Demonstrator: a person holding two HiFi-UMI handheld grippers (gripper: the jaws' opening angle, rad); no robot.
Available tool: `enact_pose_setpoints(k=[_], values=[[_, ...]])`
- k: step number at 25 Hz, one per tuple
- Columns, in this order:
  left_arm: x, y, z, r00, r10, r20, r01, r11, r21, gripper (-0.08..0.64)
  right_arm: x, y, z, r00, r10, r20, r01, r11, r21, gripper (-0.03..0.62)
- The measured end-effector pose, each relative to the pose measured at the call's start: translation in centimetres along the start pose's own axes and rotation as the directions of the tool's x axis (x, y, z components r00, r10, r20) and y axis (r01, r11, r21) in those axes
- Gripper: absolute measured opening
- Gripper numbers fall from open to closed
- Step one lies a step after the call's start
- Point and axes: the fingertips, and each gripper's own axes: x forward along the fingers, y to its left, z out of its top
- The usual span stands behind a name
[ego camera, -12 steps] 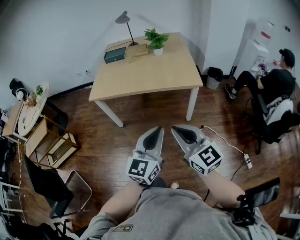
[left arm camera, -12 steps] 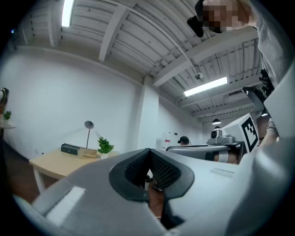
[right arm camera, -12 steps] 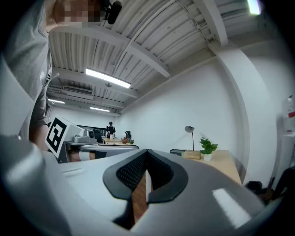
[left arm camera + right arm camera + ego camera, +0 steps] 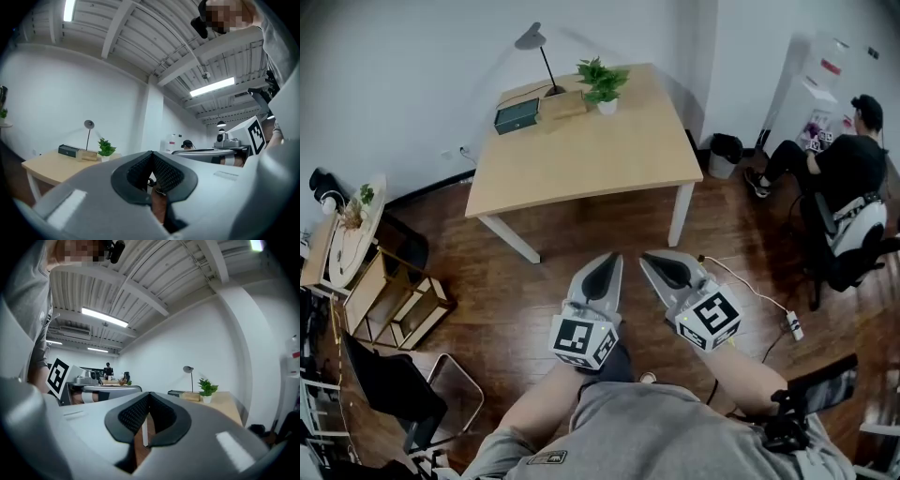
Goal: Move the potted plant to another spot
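Observation:
A small potted plant (image 4: 602, 82) with green leaves in a white pot stands at the far edge of a light wooden table (image 4: 591, 155). It also shows in the left gripper view as the potted plant (image 4: 106, 149) and in the right gripper view as the potted plant (image 4: 206, 390). My left gripper (image 4: 607, 265) and right gripper (image 4: 654, 260) hover side by side over the wooden floor, well short of the table. Both are shut with nothing between the jaws, and both point level toward the table.
A desk lamp (image 4: 534, 49), a dark box (image 4: 516, 116) and a wooden block (image 4: 562, 103) share the far table edge. A person (image 4: 844, 178) sits at the right by a white machine. Low shelves (image 4: 394, 300) and a chair (image 4: 403, 384) stand at left. A cable and power strip (image 4: 791, 323) lie on the floor.
The view has shifted slightly, so the table and plant sit a little further left in the head view. The grippers keep their places and stay shut.

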Motion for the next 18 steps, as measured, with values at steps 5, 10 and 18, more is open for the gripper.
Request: enact_pose_setpoints(k=[5, 10, 18], values=[[4.2, 4.5, -0.4, 1.000, -0.022, -0.009, 0.021, 0.999, -0.025, 0.008, 5.0, -3.8, -1.1, 0.999, -0.026, -0.034, 0.026, 1.000, 0.004, 0.006], [9.3, 11.4, 0.4, 0.999, -0.039, -0.009, 0.038, 0.998, -0.050, 0.008, 11.8, -8.3, -0.2, 0.997, -0.054, -0.057, 0.055, 0.999, 0.003, 0.006], [16.3, 20.1, 1.9, 0.996, -0.094, -0.007, 0.093, 0.994, -0.060, 0.008, 21.8, -14.2, 1.5, 0.992, -0.111, -0.060, 0.111, 0.994, 0.004, 0.006]])
